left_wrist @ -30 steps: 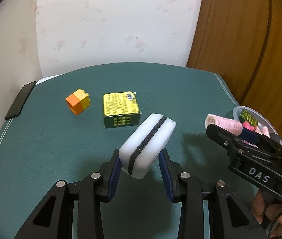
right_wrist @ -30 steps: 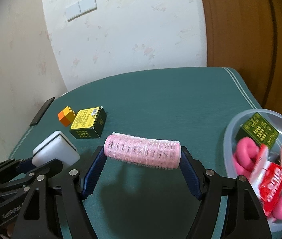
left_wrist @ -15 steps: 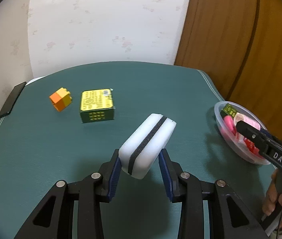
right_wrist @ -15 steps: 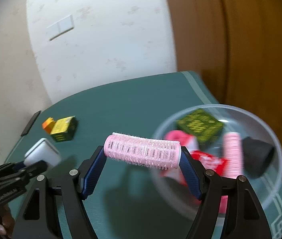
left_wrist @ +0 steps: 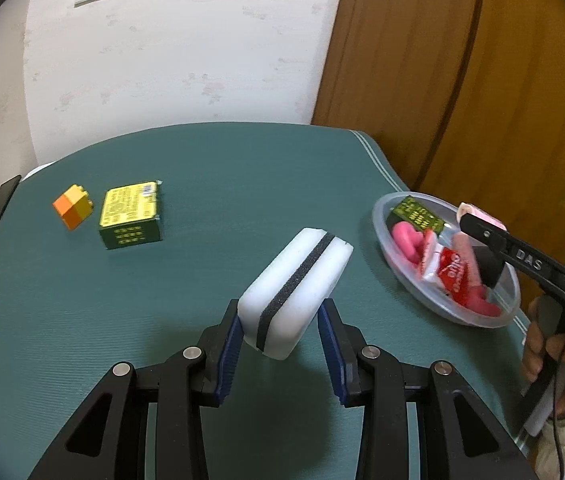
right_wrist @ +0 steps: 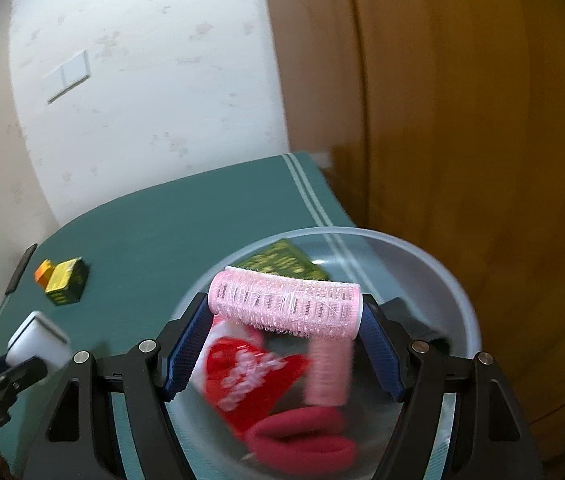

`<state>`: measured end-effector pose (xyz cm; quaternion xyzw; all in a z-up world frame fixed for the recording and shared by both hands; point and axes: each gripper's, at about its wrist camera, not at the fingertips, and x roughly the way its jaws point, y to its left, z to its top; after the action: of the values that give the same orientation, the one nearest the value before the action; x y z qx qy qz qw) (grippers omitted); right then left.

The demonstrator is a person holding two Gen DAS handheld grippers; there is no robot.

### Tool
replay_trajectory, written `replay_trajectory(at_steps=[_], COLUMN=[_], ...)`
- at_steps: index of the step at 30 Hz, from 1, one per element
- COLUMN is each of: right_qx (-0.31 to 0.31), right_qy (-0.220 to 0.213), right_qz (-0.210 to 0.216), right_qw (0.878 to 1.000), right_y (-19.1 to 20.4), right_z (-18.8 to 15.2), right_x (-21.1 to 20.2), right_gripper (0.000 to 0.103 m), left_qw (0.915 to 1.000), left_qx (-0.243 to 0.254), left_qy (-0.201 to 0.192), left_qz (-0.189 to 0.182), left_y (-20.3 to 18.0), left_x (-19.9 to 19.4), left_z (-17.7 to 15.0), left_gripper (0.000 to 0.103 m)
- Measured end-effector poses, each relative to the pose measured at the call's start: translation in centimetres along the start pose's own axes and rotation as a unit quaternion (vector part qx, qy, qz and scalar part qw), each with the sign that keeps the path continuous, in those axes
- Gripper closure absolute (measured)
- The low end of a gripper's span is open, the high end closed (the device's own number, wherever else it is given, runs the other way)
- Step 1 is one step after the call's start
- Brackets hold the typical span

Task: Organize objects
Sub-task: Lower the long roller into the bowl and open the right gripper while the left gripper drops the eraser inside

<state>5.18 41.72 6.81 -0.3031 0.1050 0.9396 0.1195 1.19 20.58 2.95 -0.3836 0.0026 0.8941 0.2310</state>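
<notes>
Rollers (right_wrist: 285, 307): two; green boxes (left_wrist: 131, 215): two

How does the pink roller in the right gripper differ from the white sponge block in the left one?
The pink roller is a bristly cylinder; the white sponge block is a smooth slab with a dark stripe. The roller lies crosswise, gripped by its ends, while the block points forward, gripped by its broad faces. The roller hangs over the clear bowl; the block is over the green table. Both are held off the table.

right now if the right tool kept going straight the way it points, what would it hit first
Probably the contents of the clear bowl: the right tool, shut on the pink hair roller, points down into it, with the red packet and another pink roller just beyond. Depth is unclear.
</notes>
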Motion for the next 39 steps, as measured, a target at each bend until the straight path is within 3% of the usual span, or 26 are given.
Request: replay_trajectory(at_steps=[15,20,39], right_qx=[0.027,0.049,0.073], right_qy=[0.039,0.030,-0.010], right_qz=[0.027,0.036,0.041], right_qw=[0.999,0.998,0.996], right_y=[-3.6,-4.9,-8.0], right_z=[1.1,1.1,0.2], right_x=[2.7,2.5,0.1], right_gripper=[0.028,0.023,0.023], left_qw=[0.9991,0.9986,0.9927], left_qx=[0.035,0.042,0.091], left_qy=[0.015,0.019,0.028], left_qz=[-0.017,-0.025,-0.074], left_y=[-5.1,-6.3,-12.9], left_x=[0.8,1.0,3.2], left_z=[0.5,0.8,2.4], left_gripper=[0.062,0.062,0.062])
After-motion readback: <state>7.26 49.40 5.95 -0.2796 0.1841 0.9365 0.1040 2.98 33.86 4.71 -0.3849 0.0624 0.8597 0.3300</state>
